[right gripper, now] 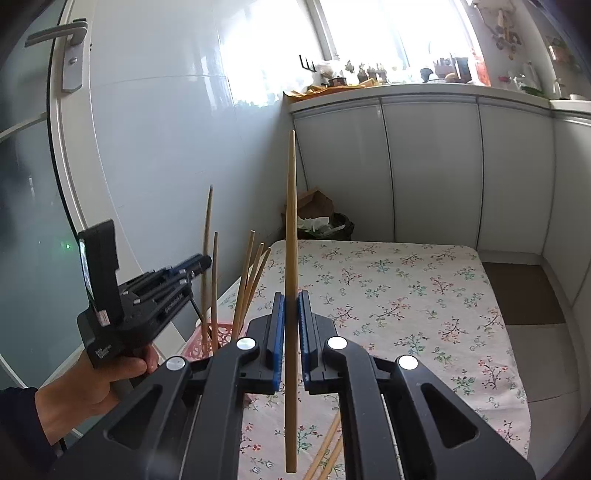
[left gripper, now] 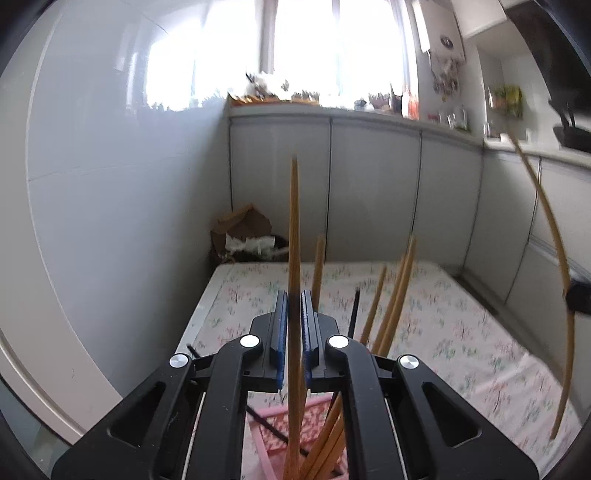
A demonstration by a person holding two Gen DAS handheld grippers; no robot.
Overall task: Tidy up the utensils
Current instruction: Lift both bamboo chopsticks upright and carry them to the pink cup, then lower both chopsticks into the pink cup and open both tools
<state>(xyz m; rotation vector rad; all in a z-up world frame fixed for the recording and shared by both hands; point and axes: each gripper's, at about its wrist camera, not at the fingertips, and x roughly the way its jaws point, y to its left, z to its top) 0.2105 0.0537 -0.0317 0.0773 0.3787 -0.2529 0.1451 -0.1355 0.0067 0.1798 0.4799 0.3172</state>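
Wooden chopstick (right gripper: pixel 291 258) upright, right hand-held gripper (right gripper: pixel 291 317) clamped

This is a kitchen in a home. White cupboards (right gripper: pixel 424 166) run under a long counter (right gripper: pixel 406 88) full of bottles and jars (left gripper: pixel 410 101), beside a bright window (right gripper: pixel 388 26) and a flowery tablecloth (right gripper: pixel 406 295).

Floral-clothed table (right gripper: pixel 406 295) with pink basket (right gripper: pixel 207 339), loose chopsticks (right gripper: pixel 325 450).
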